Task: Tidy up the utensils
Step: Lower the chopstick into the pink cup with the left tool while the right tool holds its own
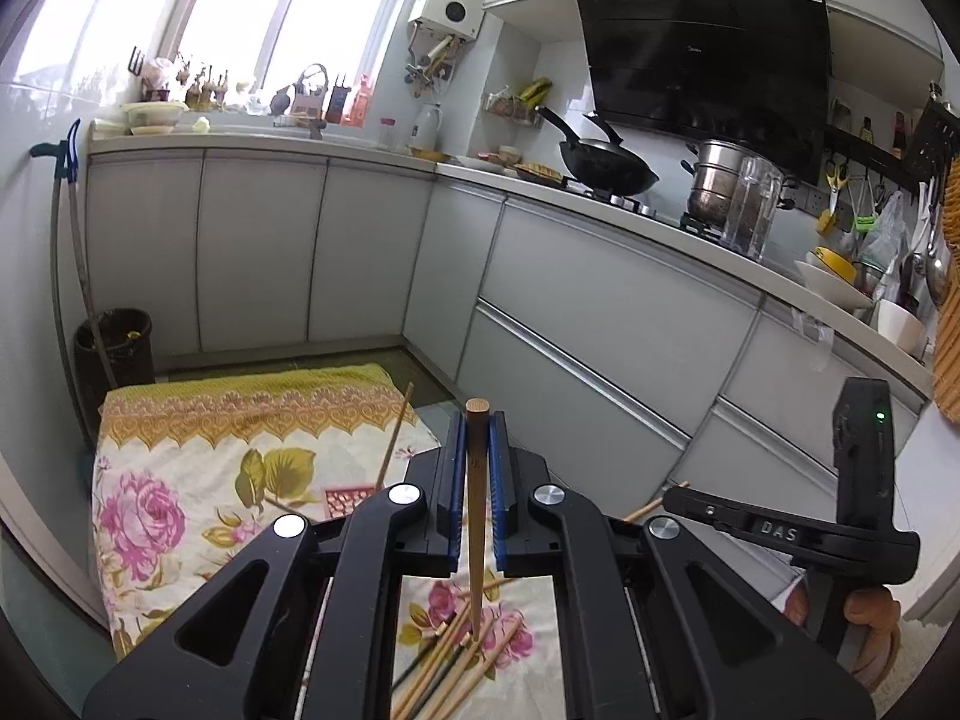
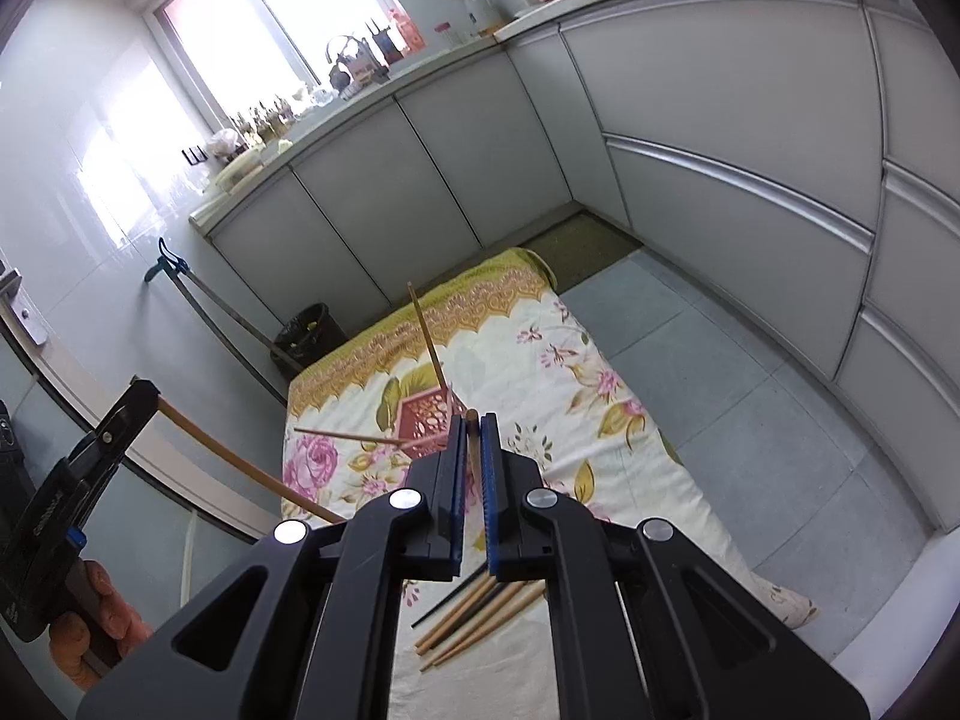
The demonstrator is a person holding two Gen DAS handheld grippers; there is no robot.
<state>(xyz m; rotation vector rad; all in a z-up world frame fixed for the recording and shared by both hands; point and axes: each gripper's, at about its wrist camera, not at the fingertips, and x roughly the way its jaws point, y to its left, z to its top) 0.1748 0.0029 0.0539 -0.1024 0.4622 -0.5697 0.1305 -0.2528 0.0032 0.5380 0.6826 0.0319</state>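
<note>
my left tongs (image 1: 477,480) are closed on a light wooden chopstick (image 1: 477,516), which stands between the blue pads (image 1: 494,468) with its round end poking out past the tips and its thin end reaching down to the loose pile of chopsticks (image 1: 456,654) below. that pile lies on the floral cloth (image 1: 180,480), directly beneath these tongs. farther out on the cloth sits a small red lattice holder (image 1: 348,501), and a thin chopstick (image 1: 394,438) rises tilted from it. my right tongs (image 1: 864,480) show to the right of the holder, and the letters "das" are readable on their black body.

my right tongs (image 2: 474,450) are also closed, pinching a second wooden chopstick (image 2: 473,444) whose rounded end sits at the pad tips. just beyond them is the red lattice holder (image 2: 429,417), with one chopstick (image 2: 427,339) leaning up out of it and another (image 2: 348,435) sticking out to the left. nearer me than the holder, the pile of wooden and dark chopsticks (image 2: 474,612) lies on the cloth (image 2: 570,372). left of the holder my left tongs (image 2: 120,414) grip their long chopstick (image 2: 240,462); the lettering on their side is too blurred to read.
</note>
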